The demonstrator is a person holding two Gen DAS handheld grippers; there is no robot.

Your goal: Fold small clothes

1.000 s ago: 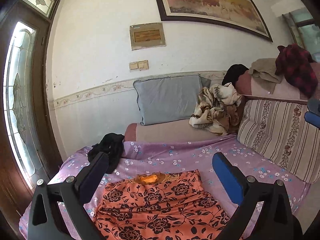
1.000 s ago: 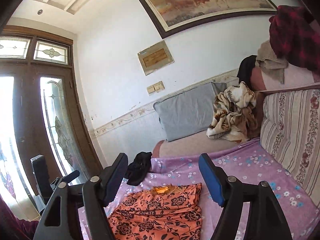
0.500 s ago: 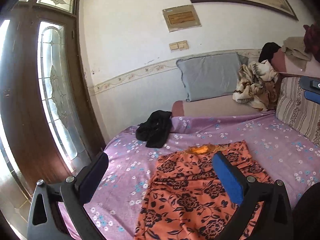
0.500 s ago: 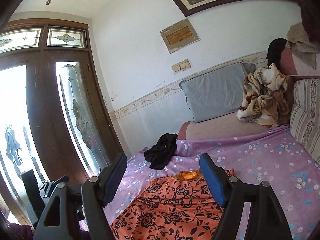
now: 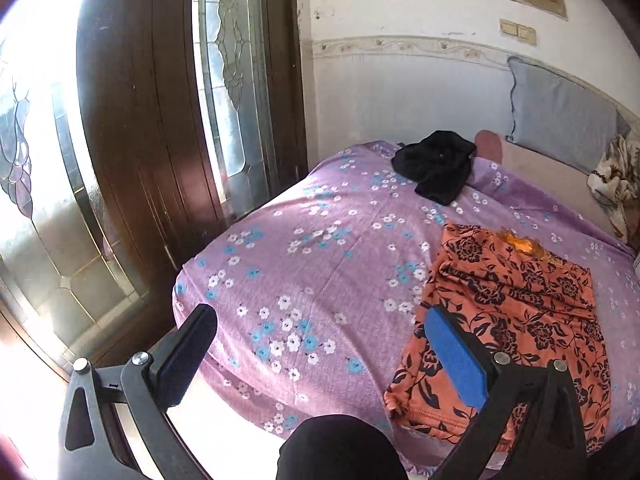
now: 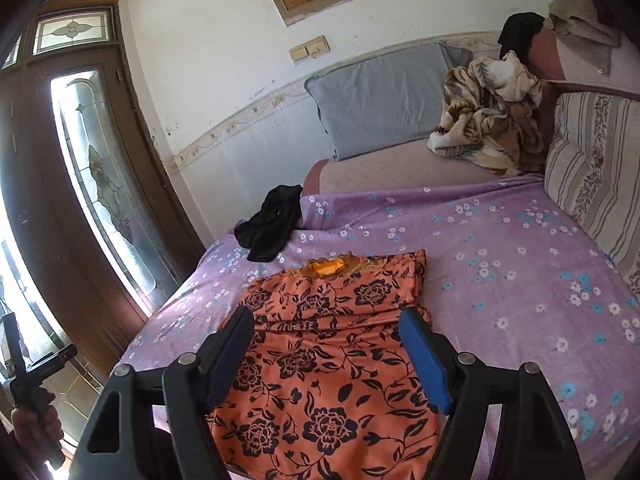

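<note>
An orange black-flowered garment [image 6: 320,344] lay flat near the front edge of the purple floral bedspread [image 6: 520,248], open sheet either side. The left gripper [image 5: 320,344] and right gripper [image 6: 328,344] hung above it, jaws wide, holding nothing.

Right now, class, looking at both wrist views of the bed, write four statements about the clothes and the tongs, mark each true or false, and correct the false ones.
1. The orange floral garment lies flat on the purple bedsheet. True.
2. The right tongs are clamped on the garment. False: they are open above it.
3. A black garment lies near the bed's far corner. True.
4. The left tongs hold the black garment. False: they are open and empty.
</note>
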